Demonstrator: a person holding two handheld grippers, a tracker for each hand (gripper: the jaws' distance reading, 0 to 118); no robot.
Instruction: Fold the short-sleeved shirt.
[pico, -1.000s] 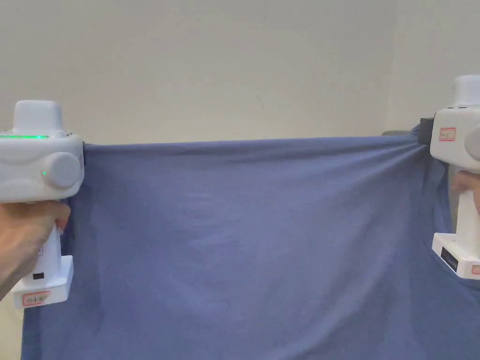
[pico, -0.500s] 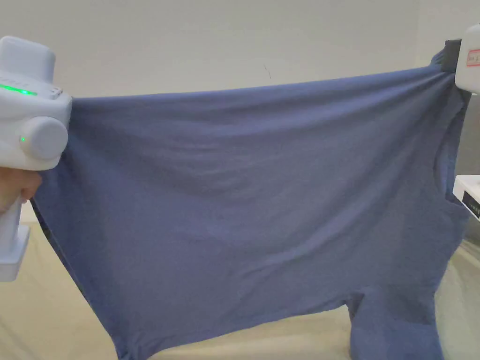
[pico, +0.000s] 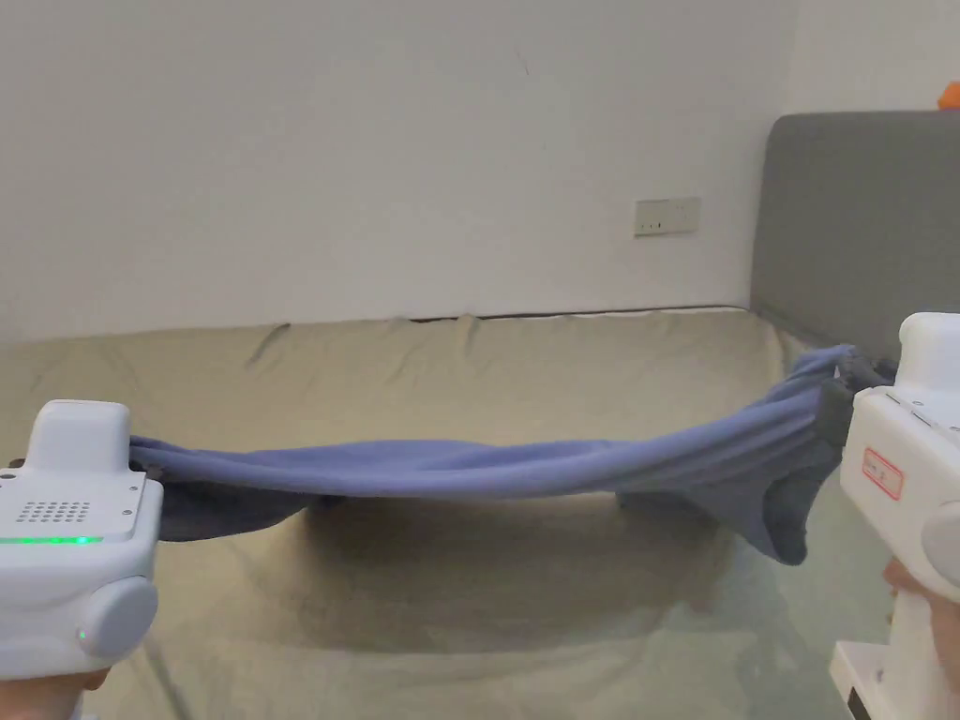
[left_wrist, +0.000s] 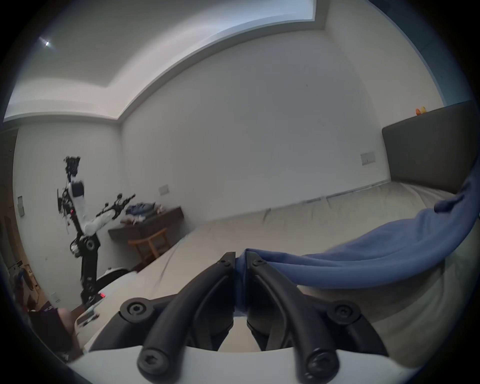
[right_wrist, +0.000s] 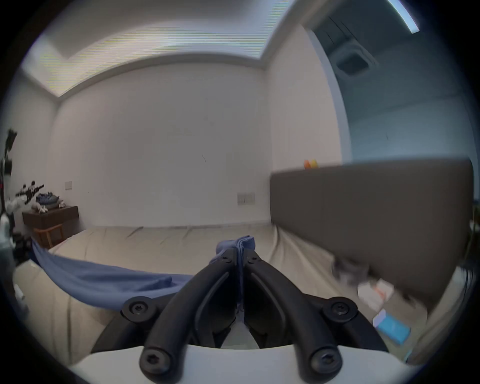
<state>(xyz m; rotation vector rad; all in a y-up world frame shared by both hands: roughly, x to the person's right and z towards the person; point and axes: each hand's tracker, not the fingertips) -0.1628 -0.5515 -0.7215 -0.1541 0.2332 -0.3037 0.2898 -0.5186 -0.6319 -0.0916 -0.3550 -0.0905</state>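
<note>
Both tongs (left_wrist: 240, 259) (right_wrist: 238, 256) clamped on shirt (pico: 487, 469)

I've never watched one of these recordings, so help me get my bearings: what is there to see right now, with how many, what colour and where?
shirt: one, blue, stretched above the bed between both grippers
bed: one, beige sheet, under the shirt
headboard: one, grey, far right
wall socket: one, pale, on the white wall
side table: one, dark wood, clothes piled on it
left gripper: one, white with black jaws, shut on a shirt corner
right gripper: one, same colours, shut on the other corner
</note>
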